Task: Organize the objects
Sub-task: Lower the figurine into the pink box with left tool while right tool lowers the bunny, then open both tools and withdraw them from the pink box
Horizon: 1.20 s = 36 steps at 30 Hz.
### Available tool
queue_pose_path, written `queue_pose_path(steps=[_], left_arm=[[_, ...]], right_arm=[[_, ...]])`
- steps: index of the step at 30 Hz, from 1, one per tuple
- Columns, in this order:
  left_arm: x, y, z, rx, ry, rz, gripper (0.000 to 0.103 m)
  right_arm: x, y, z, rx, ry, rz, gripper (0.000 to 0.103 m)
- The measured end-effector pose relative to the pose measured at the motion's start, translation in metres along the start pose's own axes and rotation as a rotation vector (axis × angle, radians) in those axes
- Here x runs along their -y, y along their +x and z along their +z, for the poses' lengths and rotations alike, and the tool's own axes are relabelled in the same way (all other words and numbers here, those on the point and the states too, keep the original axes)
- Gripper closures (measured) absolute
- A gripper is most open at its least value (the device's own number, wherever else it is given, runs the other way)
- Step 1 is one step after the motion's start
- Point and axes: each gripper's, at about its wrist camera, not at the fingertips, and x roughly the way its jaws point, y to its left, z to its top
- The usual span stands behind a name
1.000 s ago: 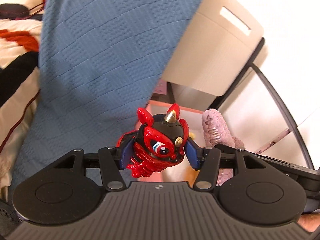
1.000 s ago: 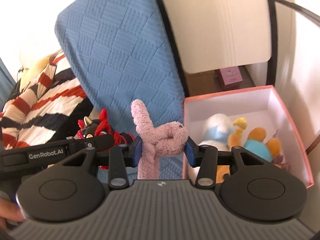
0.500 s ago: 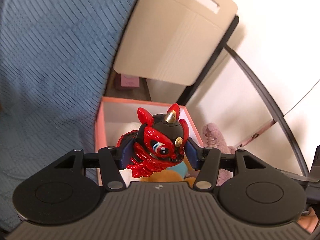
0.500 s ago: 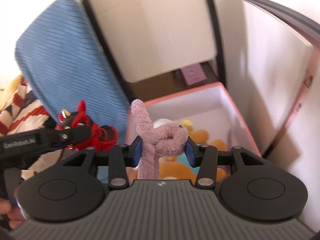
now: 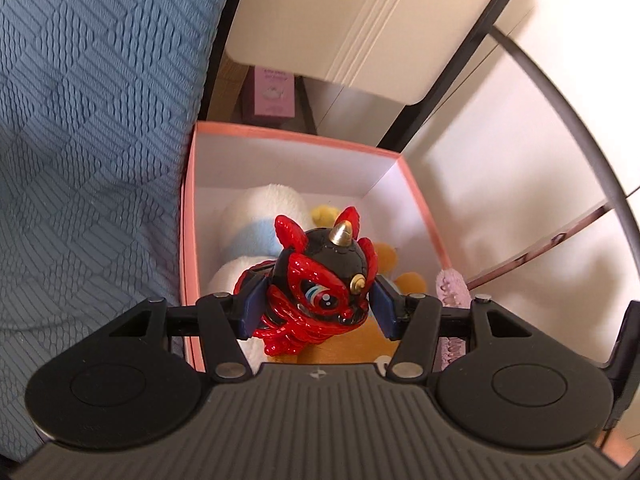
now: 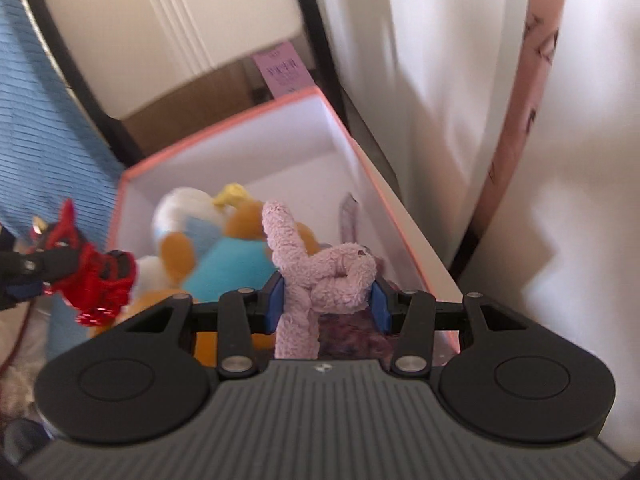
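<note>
My left gripper (image 5: 316, 306) is shut on a red and black lion-dance toy (image 5: 320, 284) with a gold horn, held above the open pink-rimmed box (image 5: 296, 138). My right gripper (image 6: 326, 304) is shut on a pink plush toy (image 6: 320, 276), held over the same box (image 6: 224, 128). In the right wrist view the red toy (image 6: 92, 280) shows at the left, over the box's left edge. Inside the box lie a white and blue plush (image 5: 260, 216) and an orange and teal plush (image 6: 228, 260).
A blue textured cushion (image 5: 92, 128) lies left of the box. A beige cardboard flap (image 5: 360, 20) and a small purple packet (image 5: 274, 92) sit behind it. A white wall with a black curved bar (image 5: 560, 112) stands at the right.
Both grippers have moved from beside the blue cushion to over the open box, each still holding its toy. The box now fills more of both views.
</note>
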Motion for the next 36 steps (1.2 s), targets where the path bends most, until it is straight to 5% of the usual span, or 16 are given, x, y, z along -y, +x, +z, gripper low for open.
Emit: queue_pose_path(steps=[12, 18, 21, 27, 29, 36], left_arm=[[-0.009, 0.008, 0.001, -0.008, -0.005, 0.012, 0.037], [-0.005, -0.007, 0.002, -0.007, 0.017, 0.060, 0.018], [-0.001, -0.019, 0.001, -0.002, 0.040, 0.073, 0.018], [0.006, -0.059, 0.000, 0.064, 0.062, 0.088, 0.011], [0.008, -0.075, -0.001, 0.082, 0.069, 0.078, 0.011], [0.017, -0.140, -0.010, 0.164, 0.091, 0.057, 0.011]], right_arm=[[0.026, 0.044, -0.021, -0.084, 0.036, -0.028, 0.055], [0.030, 0.033, -0.011, -0.093, 0.079, 0.030, 0.032], [0.026, 0.015, -0.002, -0.051, 0.082, 0.042, 0.020], [0.003, -0.043, 0.015, 0.061, 0.054, 0.082, 0.018], [-0.006, -0.066, 0.018, 0.095, 0.054, 0.110, 0.008], [-0.042, -0.140, 0.013, 0.201, -0.004, 0.153, 0.008]])
